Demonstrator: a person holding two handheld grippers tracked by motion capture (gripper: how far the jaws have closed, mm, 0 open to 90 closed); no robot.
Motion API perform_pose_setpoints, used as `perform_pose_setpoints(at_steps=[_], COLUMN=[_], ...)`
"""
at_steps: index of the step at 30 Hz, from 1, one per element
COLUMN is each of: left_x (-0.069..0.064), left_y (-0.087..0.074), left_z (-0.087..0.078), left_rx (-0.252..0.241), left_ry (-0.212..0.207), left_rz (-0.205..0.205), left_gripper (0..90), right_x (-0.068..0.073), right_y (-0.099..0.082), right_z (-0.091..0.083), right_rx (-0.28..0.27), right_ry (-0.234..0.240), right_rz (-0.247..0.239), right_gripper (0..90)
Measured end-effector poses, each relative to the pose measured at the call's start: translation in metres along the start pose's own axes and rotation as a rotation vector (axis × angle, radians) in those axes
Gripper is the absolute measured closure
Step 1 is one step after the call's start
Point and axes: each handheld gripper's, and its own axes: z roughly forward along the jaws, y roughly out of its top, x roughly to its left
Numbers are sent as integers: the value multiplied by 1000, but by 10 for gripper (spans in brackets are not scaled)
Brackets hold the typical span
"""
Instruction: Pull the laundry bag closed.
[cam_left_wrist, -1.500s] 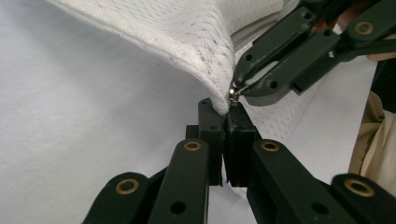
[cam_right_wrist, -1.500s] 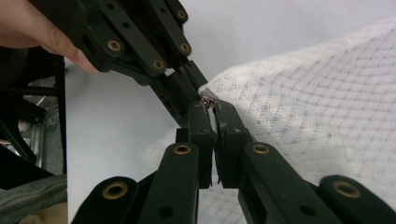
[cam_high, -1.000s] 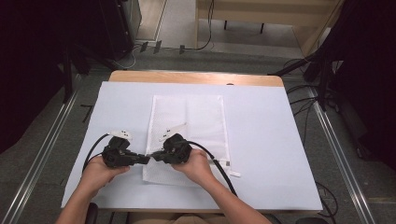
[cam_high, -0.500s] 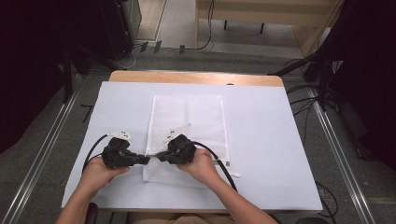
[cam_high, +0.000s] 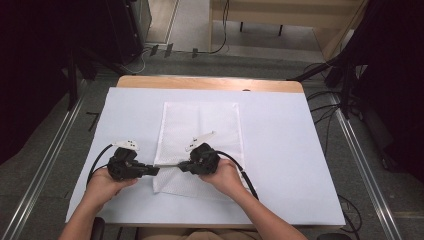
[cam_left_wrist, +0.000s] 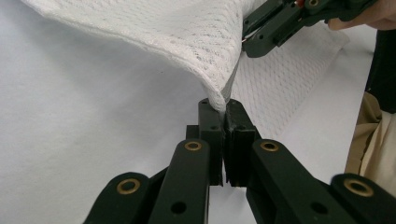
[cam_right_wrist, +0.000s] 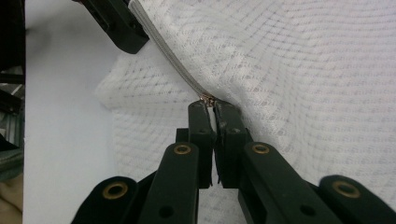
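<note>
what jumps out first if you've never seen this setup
A white mesh bag lies in the middle of a white-covered table, its near edge lifted between two black grippers. The left gripper is clamped on a corner of the mesh, while the right gripper pinches the small metal zipper pull at the end of the bag's zipper.

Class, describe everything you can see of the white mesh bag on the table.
The mesh bag is a white, net-like fabric rectangle lying mostly flat on the white table cover. A pale zipper runs along its near end. The left hand-held gripper is shut on a corner there, lifting it. The right hand-held gripper is shut at the zipper's metal slider.
</note>
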Motion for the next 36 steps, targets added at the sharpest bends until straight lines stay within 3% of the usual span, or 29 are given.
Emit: perform_pose_setpoints(at_steps=[19,36], left_x=[2,4], left_y=[-2,-3], left_z=[-2,-6], left_rx=[-15,-33], left_ry=[-17,-5], left_rz=[-12,-15], left_gripper=[884,883], right_x=[-6,-12], right_y=[-7,-17], right_z=[-13,-23], right_rx=[-10,-22], right_ry=[-10,-22], right_rz=[-3,14], right_gripper=[886,886])
